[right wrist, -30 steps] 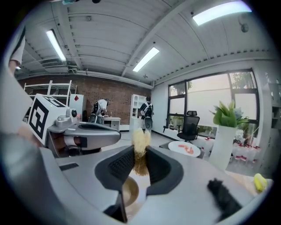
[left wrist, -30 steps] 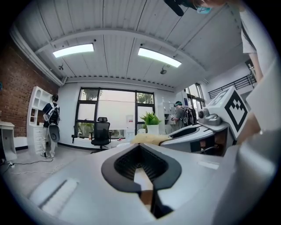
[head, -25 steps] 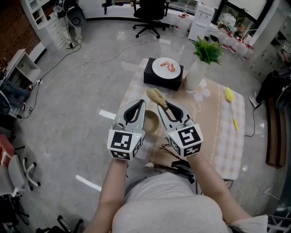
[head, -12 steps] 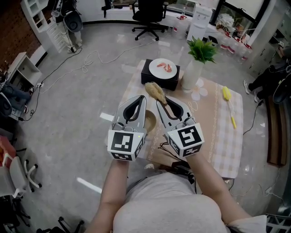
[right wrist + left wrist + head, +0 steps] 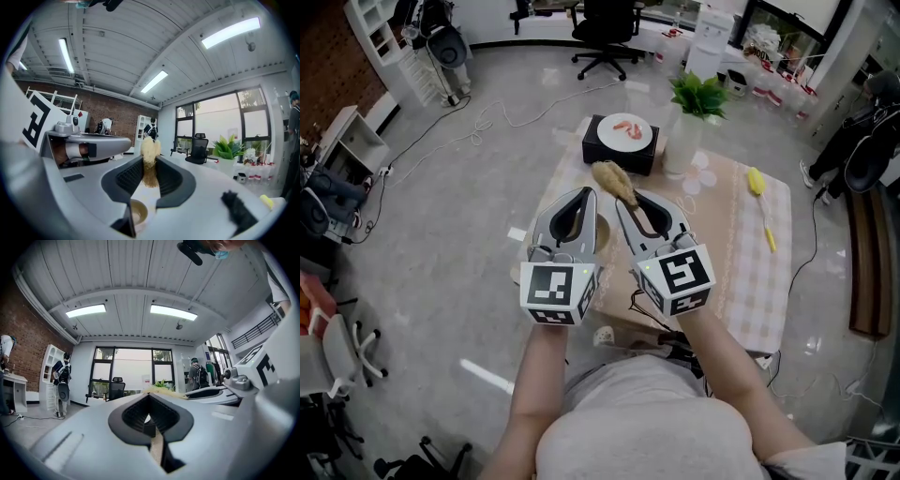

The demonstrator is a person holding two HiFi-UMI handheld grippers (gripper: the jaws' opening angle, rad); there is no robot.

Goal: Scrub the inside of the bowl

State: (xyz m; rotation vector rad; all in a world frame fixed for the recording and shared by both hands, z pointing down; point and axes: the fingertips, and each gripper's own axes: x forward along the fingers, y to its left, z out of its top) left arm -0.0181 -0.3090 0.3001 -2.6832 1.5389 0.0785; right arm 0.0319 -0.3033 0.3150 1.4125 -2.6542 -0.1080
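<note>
Bowl [image 5: 136, 212] free beneath right gripper's [image 5: 149, 161] brush [image 5: 150, 149]

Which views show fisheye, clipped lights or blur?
Head view: even light, mild bowing at edges, sheen on the floor, no real blur. Left gripper view: heavy fisheye, black corners, ceiling lights blown out, left gripper soft up close. Right gripper view: same fisheye, light strip clipped, scrubber in the right gripper fairly sharp.
</note>
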